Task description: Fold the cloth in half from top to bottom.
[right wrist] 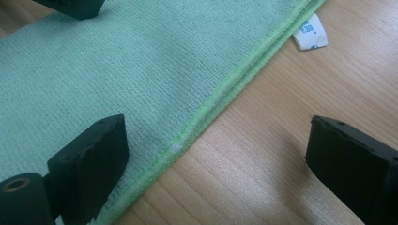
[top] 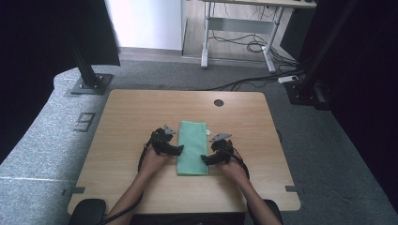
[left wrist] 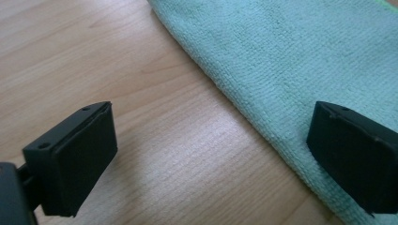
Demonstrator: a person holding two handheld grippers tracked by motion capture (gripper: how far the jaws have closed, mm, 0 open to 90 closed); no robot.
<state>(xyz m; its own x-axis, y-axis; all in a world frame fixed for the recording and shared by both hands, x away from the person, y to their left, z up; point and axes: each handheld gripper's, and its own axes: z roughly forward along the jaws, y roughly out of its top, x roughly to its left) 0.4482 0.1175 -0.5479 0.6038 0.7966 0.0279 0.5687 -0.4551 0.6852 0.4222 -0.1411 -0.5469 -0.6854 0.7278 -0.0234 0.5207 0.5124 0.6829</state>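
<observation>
A folded green cloth point(top: 192, 147) lies lengthwise on the middle of the wooden table point(top: 126, 117). My left gripper point(top: 179, 150) is open at the cloth's left edge, one jaw over the folded cloth point(left wrist: 300, 61) and the other over bare wood. My right gripper point(top: 205, 159) is open at the cloth's right edge, straddling the stitched hems of the cloth point(right wrist: 117, 70). A white care label point(right wrist: 310, 33) sticks out from the far right corner, seen too as the label point(top: 208, 132) in the high view. Nothing is held in either gripper.
A round cable hole point(top: 218, 102) sits near the table's far edge. Beyond the table stand a black post base point(top: 89, 84), a desk frame point(top: 237, 28) with cables on the floor, and a dark chair part point(top: 87, 211) at the near left.
</observation>
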